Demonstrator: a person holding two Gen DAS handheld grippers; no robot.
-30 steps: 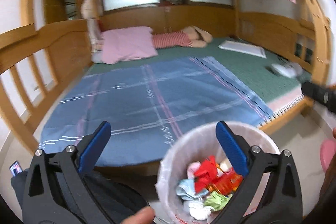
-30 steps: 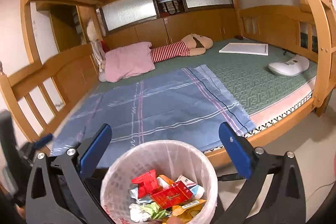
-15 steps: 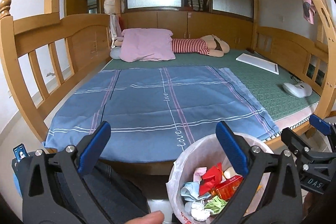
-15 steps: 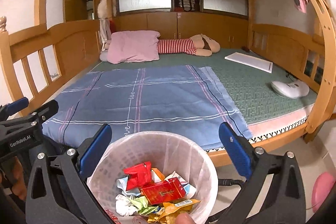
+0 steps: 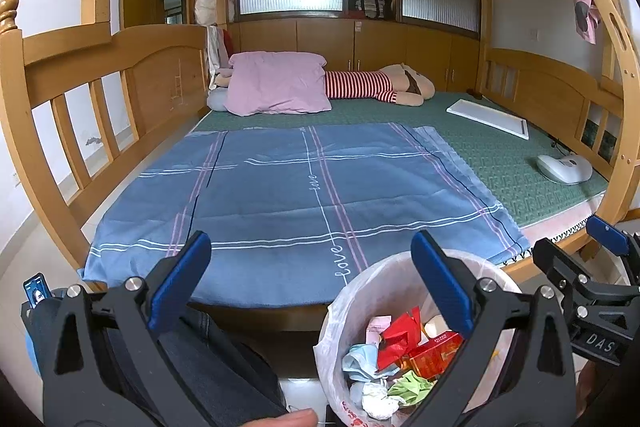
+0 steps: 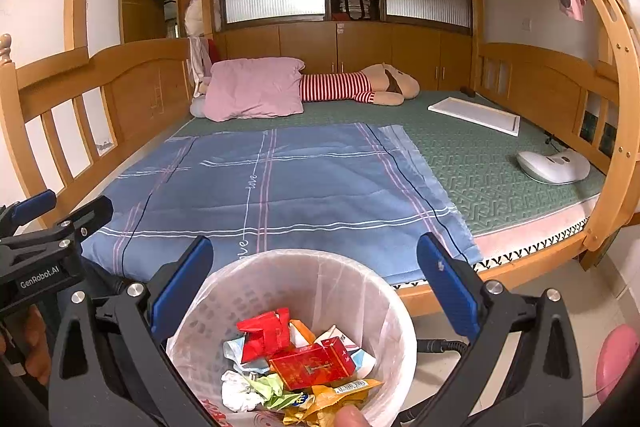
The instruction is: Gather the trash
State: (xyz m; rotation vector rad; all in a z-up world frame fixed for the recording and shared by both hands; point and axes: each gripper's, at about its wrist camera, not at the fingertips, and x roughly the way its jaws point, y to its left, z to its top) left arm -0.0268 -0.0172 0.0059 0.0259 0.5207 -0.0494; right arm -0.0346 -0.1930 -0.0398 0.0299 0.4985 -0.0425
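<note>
A white lined trash bin [image 6: 304, 291] stands on the floor in front of the bed, holding red packets [image 6: 312, 363], crumpled tissue and wrappers. It also shows in the left wrist view [image 5: 360, 291]. My right gripper [image 6: 316, 291] is open and empty, its blue pads either side of the bin's rim. My left gripper [image 5: 312, 291] is open and empty, left of the bin. The right gripper shows at the left view's right edge [image 5: 580, 275]. The left gripper shows at the right view's left edge [image 6: 60, 219].
A wooden bunk bed [image 5: 100, 67] holds a blue plaid sheet [image 5: 300, 187], a pink pillow [image 5: 276, 87], a striped plush toy [image 5: 380, 89], a white board [image 5: 488, 117] and a white device [image 5: 564, 169]. A phone [image 5: 36, 293] sits at lower left. A pink object [image 6: 616, 355] lies on the floor.
Both cameras have tilted up and levelled, so the bed sits squarer in view. The grippers stay open and the bin's contents are unchanged.
</note>
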